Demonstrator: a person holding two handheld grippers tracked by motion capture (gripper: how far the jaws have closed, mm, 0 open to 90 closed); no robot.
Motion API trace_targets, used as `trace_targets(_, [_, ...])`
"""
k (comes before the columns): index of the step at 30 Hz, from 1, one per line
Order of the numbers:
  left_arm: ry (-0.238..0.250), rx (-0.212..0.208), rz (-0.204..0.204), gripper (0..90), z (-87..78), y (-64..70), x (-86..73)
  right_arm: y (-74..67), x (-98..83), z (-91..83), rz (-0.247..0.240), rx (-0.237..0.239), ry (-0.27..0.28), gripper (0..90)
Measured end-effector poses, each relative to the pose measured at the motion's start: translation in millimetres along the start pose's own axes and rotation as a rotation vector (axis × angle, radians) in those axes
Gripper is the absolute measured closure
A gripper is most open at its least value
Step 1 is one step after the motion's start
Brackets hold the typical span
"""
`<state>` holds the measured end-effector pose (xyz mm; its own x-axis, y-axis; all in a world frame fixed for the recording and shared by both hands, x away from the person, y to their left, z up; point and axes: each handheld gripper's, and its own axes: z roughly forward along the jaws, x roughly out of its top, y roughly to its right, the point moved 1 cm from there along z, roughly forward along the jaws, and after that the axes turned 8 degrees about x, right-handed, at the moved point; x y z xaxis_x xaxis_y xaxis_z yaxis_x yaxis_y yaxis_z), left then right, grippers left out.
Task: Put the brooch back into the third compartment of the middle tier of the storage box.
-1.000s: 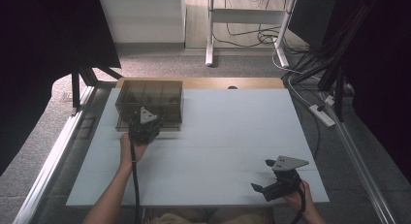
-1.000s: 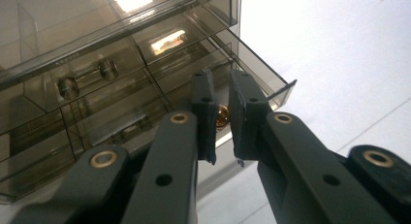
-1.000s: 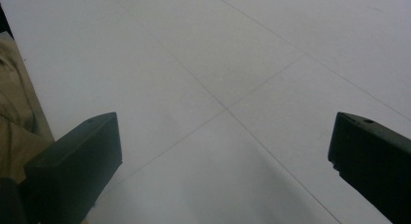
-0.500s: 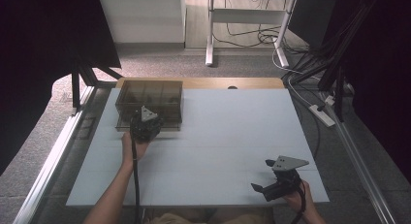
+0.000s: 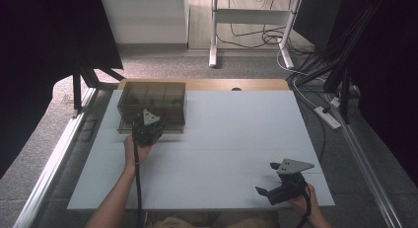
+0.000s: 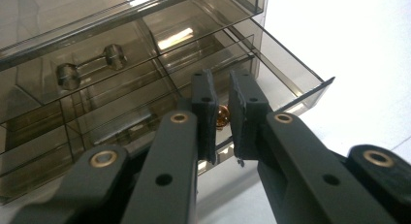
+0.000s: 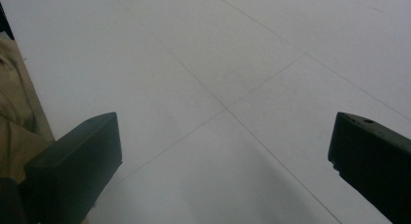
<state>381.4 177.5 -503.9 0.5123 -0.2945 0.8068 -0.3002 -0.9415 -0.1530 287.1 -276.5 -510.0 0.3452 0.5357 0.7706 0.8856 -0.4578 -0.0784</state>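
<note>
Two tools in play. Left tool, jaws nearly together, pinching the small amber knob on the front of a pulled-out drawer of the smoky clear-plastic drawer organiser, which sits at the far left of the white worktop. An upper drawer w/ a bar handle is just above. Right tool, jaws spread wide w/ nothing between, rests low at the worktop's near right edge, well apart from the organiser.
</note>
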Motion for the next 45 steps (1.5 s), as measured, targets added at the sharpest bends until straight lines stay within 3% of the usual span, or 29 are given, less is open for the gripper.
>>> trace_targets(8, [-0.001,-0.022,-0.028,81.6,3.8,-3.0,-3.8,-0.4,0.1,0.3,0.0,0.001,-0.001,0.0])
trace_targets(28, [0.018,-0.019,-0.026,79.3,4.4,-2.2,-3.6,-0.6,-0.1,0.6,0.0,0.004,-0.004,0.0])
trace_targets(37, [0.015,-0.019,-0.016,68.2,1.3,-1.5,-2.0,-0.4,0.0,-0.3,-0.001,0.004,-0.001,0.0])
trace_targets(45, [-0.01,-0.028,0.001,44.9,-3.2,1.3,-0.5,-0.5,0.1,-0.8,-0.001,0.004,0.002,0.0])
